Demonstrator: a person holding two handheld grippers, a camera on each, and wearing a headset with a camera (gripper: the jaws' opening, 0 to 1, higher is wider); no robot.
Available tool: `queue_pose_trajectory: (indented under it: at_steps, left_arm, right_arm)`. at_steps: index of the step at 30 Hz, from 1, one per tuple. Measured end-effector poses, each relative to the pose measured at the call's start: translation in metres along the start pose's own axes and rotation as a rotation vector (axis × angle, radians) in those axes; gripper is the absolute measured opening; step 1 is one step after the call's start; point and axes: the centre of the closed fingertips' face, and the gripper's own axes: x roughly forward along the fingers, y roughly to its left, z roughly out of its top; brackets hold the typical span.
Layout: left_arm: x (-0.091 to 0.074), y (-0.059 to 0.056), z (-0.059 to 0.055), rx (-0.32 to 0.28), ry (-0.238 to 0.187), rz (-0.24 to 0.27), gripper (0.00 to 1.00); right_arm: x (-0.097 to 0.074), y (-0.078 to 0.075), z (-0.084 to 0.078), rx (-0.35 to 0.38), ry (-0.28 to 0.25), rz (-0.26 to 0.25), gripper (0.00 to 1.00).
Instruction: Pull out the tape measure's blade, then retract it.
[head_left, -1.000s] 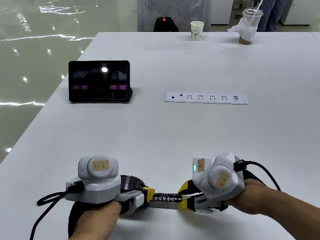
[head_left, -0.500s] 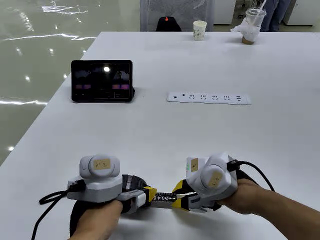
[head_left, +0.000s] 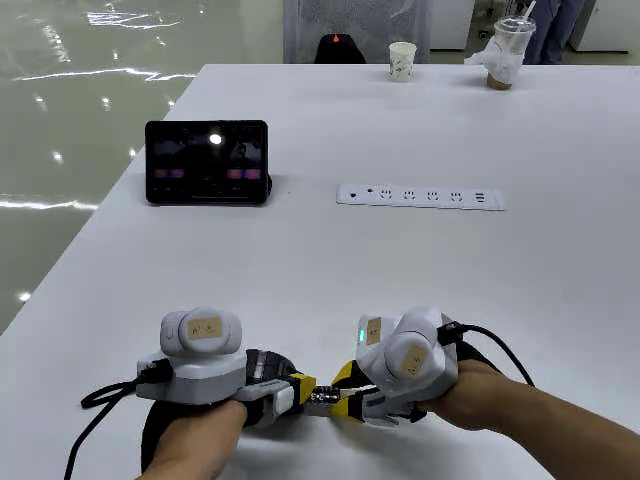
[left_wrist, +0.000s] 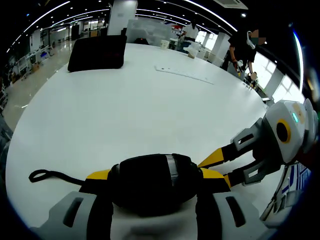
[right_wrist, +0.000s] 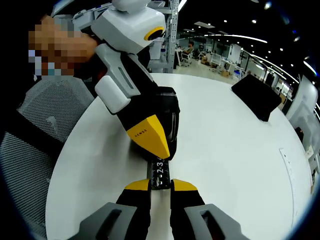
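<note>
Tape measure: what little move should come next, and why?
Probably ease the right gripper toward the case so the blade slides in: only a short stretch, marked 2 and 3, shows between its shut jaws and the case that the left gripper clamps.

We get bright ceiling light, glare streaking the glossy greenish floor (head_left: 60, 100) far beyond the yellow-tipped fingers (right_wrist: 136, 187), and fisheye-warped edges.

Head view overhead, gripper views close, opposed, sharing tape measure (left_wrist: 150, 182)
</note>
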Motion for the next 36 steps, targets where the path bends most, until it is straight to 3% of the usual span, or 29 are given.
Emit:
queue_pose_trajectory:
  at_steps: [28, 36]
  left_arm:
    - [0.001, 0.0, 0.0, -0.002, 0.002, -0.005, 0.63]
    - [0.001, -0.001, -0.001, 0.01, -0.001, -0.002, 0.63]
  right_arm:
    - [0.018, 0.0, 0.017, 0.006, -0.031, 0.005, 0.11]
    - [0.019, 0.001, 0.016, 0.012, -0.03, 0.001, 0.12]
